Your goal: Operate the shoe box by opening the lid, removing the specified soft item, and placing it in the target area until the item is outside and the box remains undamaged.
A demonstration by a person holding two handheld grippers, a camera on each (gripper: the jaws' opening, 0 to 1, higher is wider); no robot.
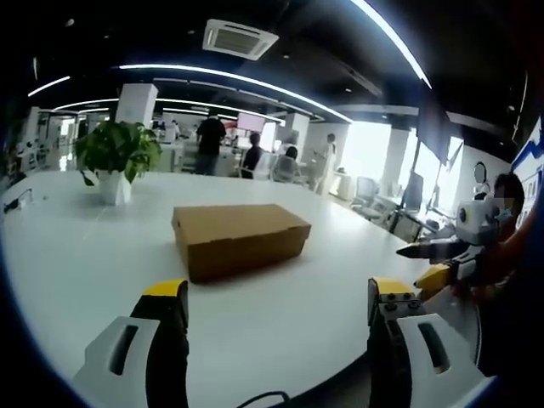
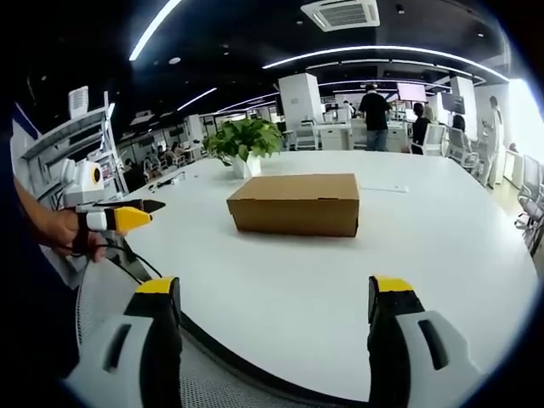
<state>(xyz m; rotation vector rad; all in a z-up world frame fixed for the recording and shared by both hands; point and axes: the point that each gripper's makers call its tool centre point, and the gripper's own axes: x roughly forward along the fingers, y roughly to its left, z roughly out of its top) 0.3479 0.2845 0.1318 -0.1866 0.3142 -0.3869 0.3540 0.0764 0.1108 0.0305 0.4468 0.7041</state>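
A brown cardboard shoe box (image 1: pixel 240 238) lies with its lid down on the big white table (image 1: pixel 93 255). My left gripper (image 1: pixel 279 299) is open and empty, short of the box and near the table's edge. In the left gripper view, the right gripper (image 1: pixel 427 263) comes in from the right, held by a hand beyond the table's edge. The right gripper view has the same box (image 2: pixel 295 202) in the middle of the table (image 2: pixel 425 255), with my right gripper (image 2: pixel 274 293) open and empty before it. Held in a hand at the left is the left gripper (image 2: pixel 146 212).
A potted green plant (image 1: pixel 115 153) (image 2: pixel 245 140) stands on the table behind the box. A sheet of paper (image 2: pixel 382 189) lies to the box's right. Several people (image 1: pixel 210 140) stand or sit among desks in the background. Office chairs (image 2: pixel 529 200) line the table's far right side.
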